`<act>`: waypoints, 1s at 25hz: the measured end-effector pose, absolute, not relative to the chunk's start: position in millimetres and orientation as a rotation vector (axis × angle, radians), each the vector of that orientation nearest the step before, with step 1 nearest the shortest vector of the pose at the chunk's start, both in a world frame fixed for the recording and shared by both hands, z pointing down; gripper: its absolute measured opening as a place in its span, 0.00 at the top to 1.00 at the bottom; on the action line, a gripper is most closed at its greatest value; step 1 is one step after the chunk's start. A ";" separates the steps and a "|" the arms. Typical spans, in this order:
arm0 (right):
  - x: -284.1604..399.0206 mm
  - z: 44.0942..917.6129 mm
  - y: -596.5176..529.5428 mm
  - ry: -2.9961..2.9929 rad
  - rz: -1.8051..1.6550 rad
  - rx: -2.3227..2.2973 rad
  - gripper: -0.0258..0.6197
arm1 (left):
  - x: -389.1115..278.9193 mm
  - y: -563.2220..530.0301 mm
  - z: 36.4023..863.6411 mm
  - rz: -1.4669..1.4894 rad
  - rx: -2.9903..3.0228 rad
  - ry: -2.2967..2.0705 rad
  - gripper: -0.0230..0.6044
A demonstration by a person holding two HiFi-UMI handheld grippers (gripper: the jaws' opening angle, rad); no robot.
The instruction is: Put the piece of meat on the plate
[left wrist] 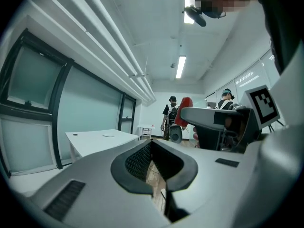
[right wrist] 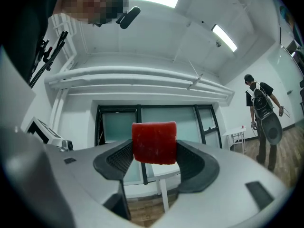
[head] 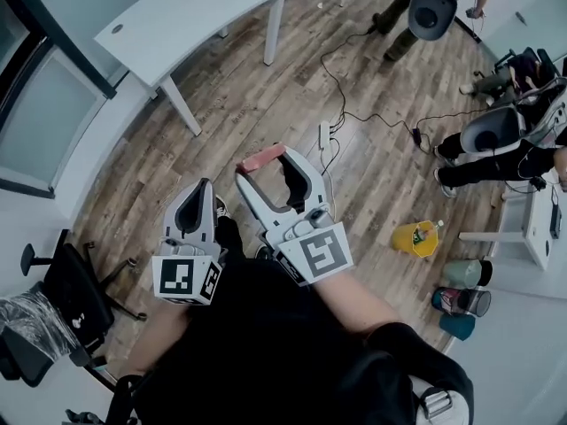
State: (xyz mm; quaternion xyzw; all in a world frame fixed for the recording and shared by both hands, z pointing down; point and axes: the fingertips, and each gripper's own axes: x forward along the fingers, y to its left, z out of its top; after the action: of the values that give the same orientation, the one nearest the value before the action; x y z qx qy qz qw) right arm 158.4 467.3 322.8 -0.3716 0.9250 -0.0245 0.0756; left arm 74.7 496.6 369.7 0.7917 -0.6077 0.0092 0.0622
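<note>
— Red piece of meat [right wrist: 154, 137]: where?
— Gripped between the right gripper's [right wrist: 154, 152] jaws, raised above the wooden floor [head: 266, 104].
— Left gripper [left wrist: 152, 144]?
— Jaws clenched together, nothing between them. White counter [head: 190, 16] stands well beyond both.

Red meat slab [right wrist: 154, 142] pinched in right tool [right wrist: 153, 154].

No readable words, brands or numbers anywhere; only black-and-white square markers [head: 177, 278], without letters, on the cube [head: 211, 283] of the left gripper [head: 200, 189] and the cube [head: 317, 255] of the right gripper [head: 270, 161].
</note>
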 end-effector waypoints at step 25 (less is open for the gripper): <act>55.1 309.3 238.0 2.734 0.006 -1.307 0.52 | -32.9 244.1 363.4 -0.045 2.501 -1.654 0.96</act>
State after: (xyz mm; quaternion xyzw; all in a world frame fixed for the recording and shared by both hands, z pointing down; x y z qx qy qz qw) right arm 55.1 238.0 309.3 -0.4307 0.9008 0.0021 0.0555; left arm -32.9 244.1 363.4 0.8318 -0.5502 -0.0149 0.0715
